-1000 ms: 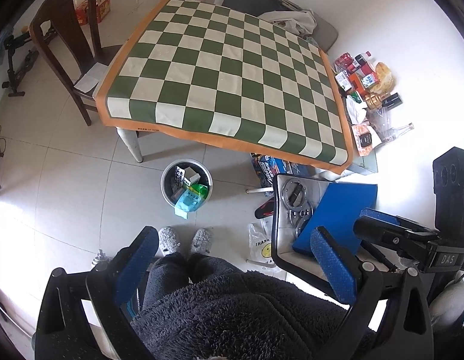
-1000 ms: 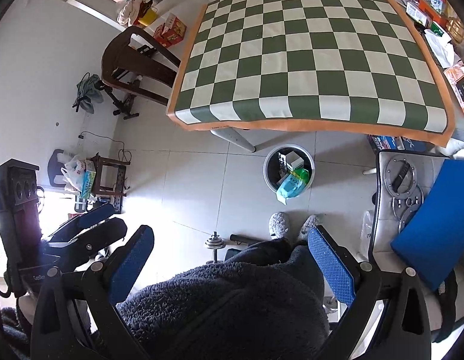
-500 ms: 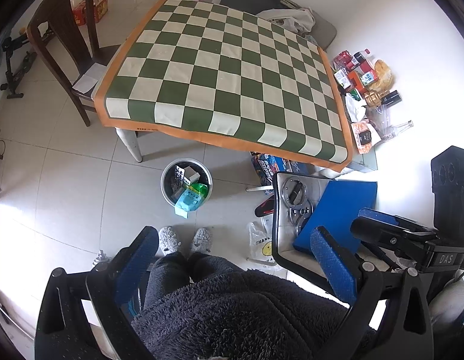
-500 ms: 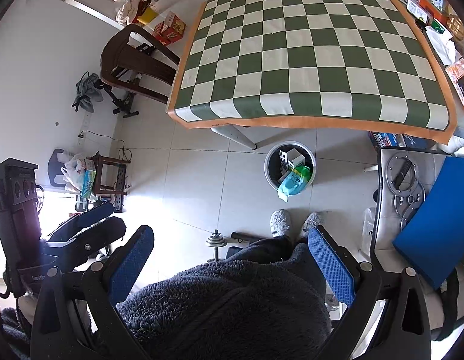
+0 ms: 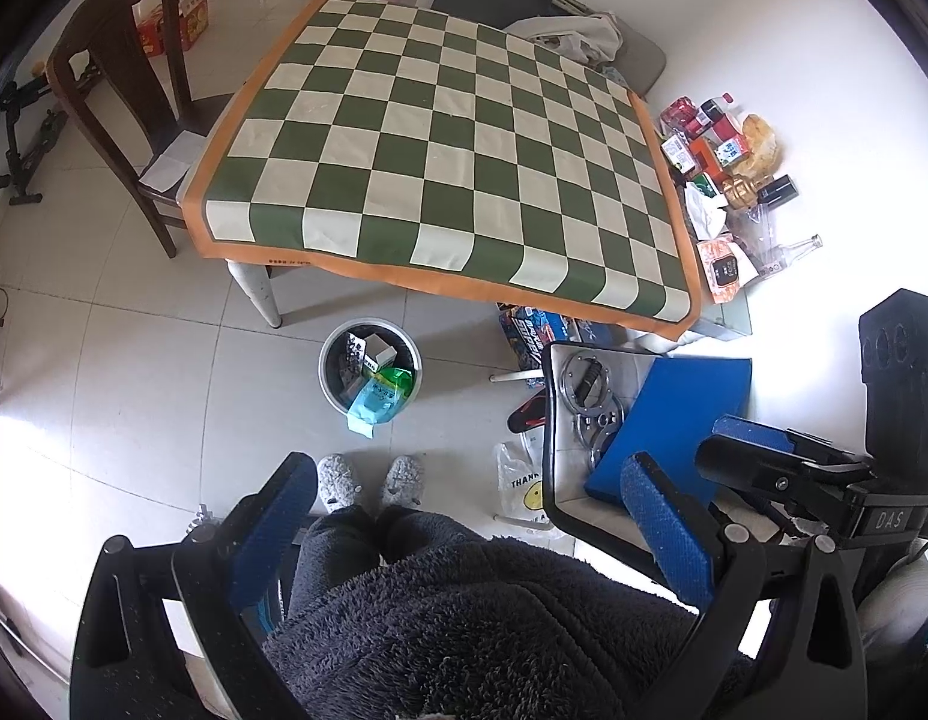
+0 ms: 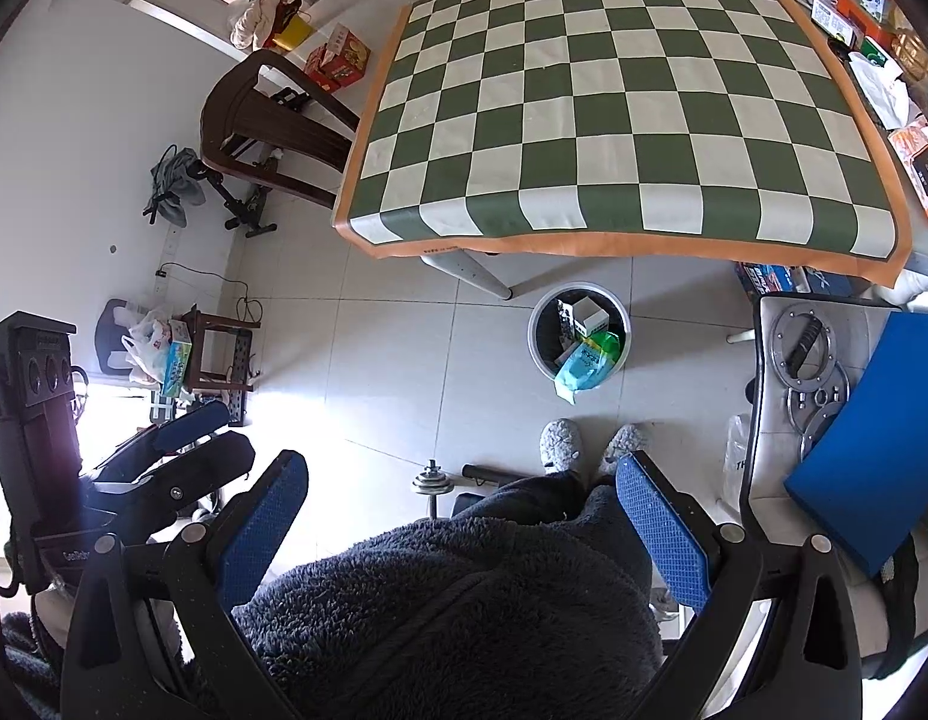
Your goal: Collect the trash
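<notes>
White-tiled floor ahead of both tongs, round grey trash bin (image 5: pixel 370 369) already stuffed with packets and boxes beside bare green-and-cream checkered table (image 5: pixel 446 162), left gripper (image 5: pixel 473 519) and right gripper (image 6: pixel 464 519) spread apart, empty, collecting seemingly near finished

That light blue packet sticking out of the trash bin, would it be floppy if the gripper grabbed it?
Probably floppy: the light blue packet droops over the trash bin rim. It looks like thin, soft plastic, so likely light. Its glossy film might slip between pads.

Bright daylight, sharp (edges fisheye-warped).
</notes>
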`<state>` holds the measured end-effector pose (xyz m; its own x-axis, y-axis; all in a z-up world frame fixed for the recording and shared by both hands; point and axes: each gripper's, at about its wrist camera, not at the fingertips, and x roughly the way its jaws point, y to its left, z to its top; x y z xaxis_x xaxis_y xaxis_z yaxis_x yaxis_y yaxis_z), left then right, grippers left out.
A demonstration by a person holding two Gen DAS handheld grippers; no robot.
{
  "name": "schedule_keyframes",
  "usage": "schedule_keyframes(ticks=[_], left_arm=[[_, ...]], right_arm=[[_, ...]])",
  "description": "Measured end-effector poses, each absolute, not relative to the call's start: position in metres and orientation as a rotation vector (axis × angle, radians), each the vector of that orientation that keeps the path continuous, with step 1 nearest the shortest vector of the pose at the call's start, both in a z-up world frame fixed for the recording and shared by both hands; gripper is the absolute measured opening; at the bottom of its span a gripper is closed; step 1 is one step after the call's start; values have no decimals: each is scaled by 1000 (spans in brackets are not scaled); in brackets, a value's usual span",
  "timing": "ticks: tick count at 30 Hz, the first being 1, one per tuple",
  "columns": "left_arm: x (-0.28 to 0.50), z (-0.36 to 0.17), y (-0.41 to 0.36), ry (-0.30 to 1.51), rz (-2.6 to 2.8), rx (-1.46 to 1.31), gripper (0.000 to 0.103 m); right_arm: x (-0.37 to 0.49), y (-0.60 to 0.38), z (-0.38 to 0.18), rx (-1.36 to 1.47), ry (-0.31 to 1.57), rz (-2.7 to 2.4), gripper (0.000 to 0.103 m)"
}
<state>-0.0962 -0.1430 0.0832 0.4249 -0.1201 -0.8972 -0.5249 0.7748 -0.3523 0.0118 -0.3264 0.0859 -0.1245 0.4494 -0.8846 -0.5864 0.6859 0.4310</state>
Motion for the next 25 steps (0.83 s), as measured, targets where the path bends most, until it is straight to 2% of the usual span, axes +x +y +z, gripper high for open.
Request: schedule_keyframes(ticks=[25], left_arm=[[-97, 86, -148, 1113, 284, -669, 103]], right_arm=[[10, -333, 84, -108, 1441, 880, 103]])
